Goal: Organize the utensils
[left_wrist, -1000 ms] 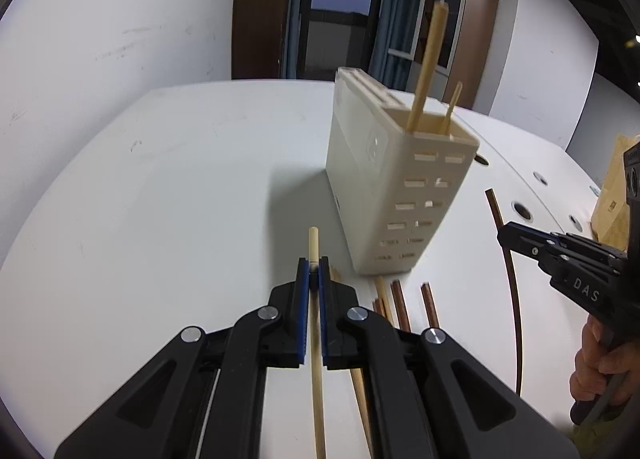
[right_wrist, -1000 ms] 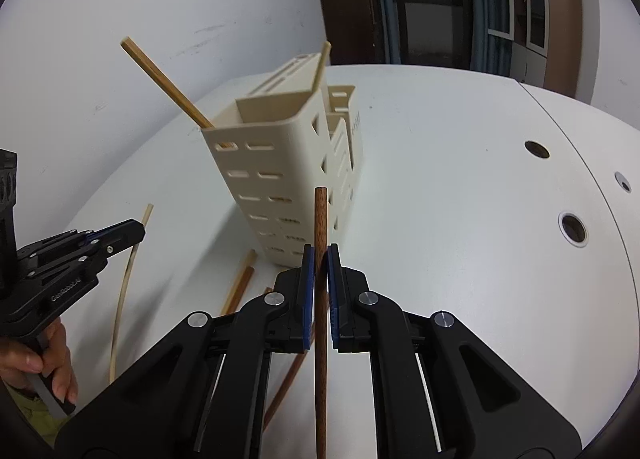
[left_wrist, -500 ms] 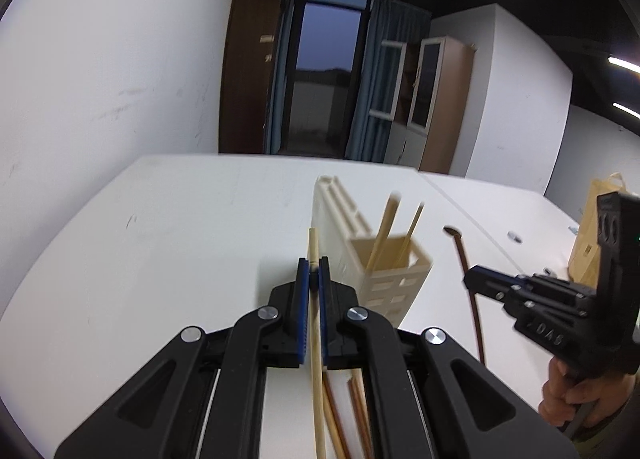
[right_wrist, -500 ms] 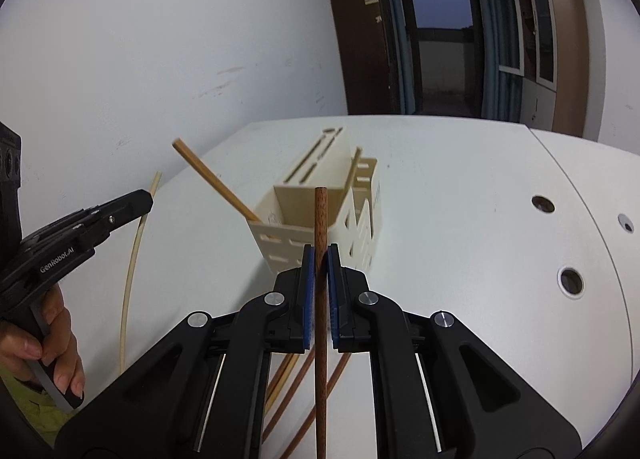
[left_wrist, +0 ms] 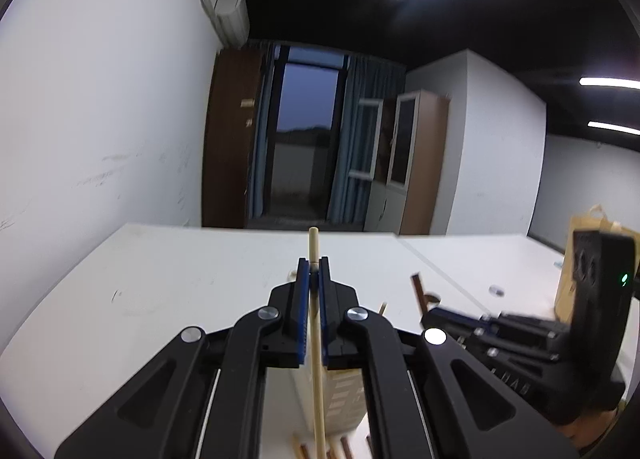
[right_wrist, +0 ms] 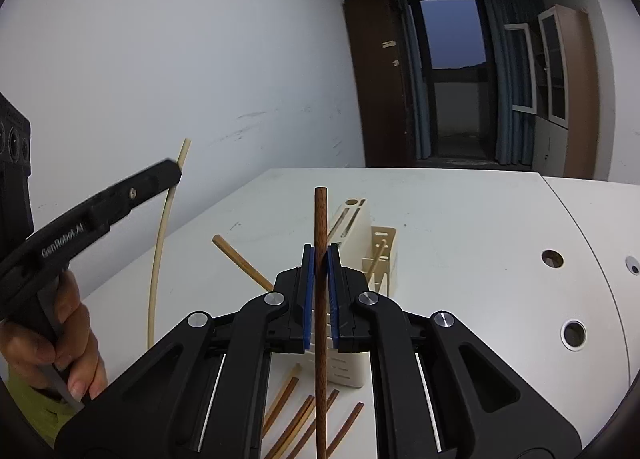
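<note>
My left gripper (left_wrist: 314, 270) is shut on a pale bamboo chopstick (left_wrist: 317, 343) whose tip pokes out past the pads. Below it stands the cream slotted utensil holder (left_wrist: 346, 393), mostly hidden by the fingers. My right gripper (right_wrist: 320, 255) is shut on a dark brown chopstick (right_wrist: 321, 215), held above the near end of the holder (right_wrist: 374, 245). A tan chopstick (right_wrist: 240, 261) leans out of the holder. In the right wrist view the left gripper (right_wrist: 174, 170) holds the pale chopstick (right_wrist: 160, 243) up at the left. The right gripper (left_wrist: 430, 317) shows at the right of the left wrist view.
Several loose brown chopsticks (right_wrist: 290, 415) lie on the white table (right_wrist: 460, 227) in front of the holder. Cable holes (right_wrist: 574, 334) dot the table's right side. A brown paper bag (left_wrist: 582, 229) stands far right. A hand (right_wrist: 48, 343) grips the left tool.
Both grippers have risen and tipped upward, each still carrying its chopstick. The holder has dropped low in both views, and more of the wall and room shows.
</note>
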Motion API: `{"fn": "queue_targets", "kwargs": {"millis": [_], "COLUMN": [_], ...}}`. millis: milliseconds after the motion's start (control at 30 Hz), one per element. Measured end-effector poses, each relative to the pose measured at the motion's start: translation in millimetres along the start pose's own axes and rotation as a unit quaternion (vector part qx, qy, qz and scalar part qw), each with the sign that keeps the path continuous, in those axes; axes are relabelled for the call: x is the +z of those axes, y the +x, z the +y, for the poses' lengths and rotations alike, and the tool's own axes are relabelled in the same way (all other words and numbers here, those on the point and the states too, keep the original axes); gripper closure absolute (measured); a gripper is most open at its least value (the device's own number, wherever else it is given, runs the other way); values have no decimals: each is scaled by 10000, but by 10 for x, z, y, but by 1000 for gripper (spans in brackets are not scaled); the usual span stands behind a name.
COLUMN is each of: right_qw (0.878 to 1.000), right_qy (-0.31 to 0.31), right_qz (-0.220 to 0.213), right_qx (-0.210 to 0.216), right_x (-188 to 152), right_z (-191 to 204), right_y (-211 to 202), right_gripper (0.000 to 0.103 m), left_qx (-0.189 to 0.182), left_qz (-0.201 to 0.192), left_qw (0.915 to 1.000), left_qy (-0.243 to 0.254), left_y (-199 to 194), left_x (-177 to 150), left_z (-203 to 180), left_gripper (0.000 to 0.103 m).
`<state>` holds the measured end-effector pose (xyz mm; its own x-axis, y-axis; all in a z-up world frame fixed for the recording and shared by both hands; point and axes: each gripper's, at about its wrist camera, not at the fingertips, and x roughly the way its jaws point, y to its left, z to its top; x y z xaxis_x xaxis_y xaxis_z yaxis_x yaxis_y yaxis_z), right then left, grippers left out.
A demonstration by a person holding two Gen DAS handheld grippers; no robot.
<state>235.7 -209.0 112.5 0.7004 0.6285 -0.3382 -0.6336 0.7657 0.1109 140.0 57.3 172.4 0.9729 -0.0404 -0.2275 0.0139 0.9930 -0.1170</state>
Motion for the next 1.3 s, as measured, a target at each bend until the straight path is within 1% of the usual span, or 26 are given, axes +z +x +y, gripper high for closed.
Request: {"fn": "queue_targets", "kwargs": {"millis": [133, 167, 267, 300, 400, 533, 633, 733, 900, 967, 1033, 1133, 1300], "right_qw": [9998, 9995, 9993, 9992, 9975, 9948, 9936, 9914, 9856, 9815, 9806, 9784, 9707], "right_qy": [-29, -39, 20, 46, 42, 48, 73, 68, 69, 57, -34, -4, 86], "right_qz": [-205, -310, -380, -409, -699, -1002, -1117, -1292, -1635, -1850, -1906, -1983, -2310], "right_qx": [75, 71, -41, -14, 101, 146, 132, 208, 430, 481, 469, 584, 655], "right_x": [66, 85, 86, 93, 129, 169, 214, 256, 324, 349, 374, 399, 418], "right_z": [-73, -97, -167, -184, -206, -237, -258, -285, -313, -313, -286, -305, -376], "right_y": [-32, -32, 24, 31, -14, -46, -42, -47, -94, -141, -149, -126, -95], "right_gripper": [97, 97, 97, 97, 97, 97, 97, 97, 97, 97, 97, 97, 97], "left_qx": [1, -11, -53, -62, -116, -96, -145, -199, -300, -322, -317, -340, -332], "left_qz": [-263, -382, -740, -835, -1104, -1387, -1635, -1798, -2104, -2142, -2186, -2259, -2406], "left_qw": [9996, 9992, 9972, 9965, 9938, 9902, 9861, 9830, 9768, 9758, 9747, 9729, 9694], "left_qy": [-56, -60, 33, 43, 72, -122, -258, -308, -248, -299, -344, -366, -365], "left_y": [4, -11, -60, -73, -70, -49, -31, -47, -43, -14, 15, 25, 85], "left_x": [51, 64, 95, 106, 144, 161, 154, 146, 122, 115, 116, 97, 77], "left_z": [-26, -35, -83, -98, -137, -116, -90, -75, -102, -93, -79, -78, -119], "left_gripper": [99, 99, 99, 99, 99, 99, 99, 99, 99, 99, 99, 99, 99]}}
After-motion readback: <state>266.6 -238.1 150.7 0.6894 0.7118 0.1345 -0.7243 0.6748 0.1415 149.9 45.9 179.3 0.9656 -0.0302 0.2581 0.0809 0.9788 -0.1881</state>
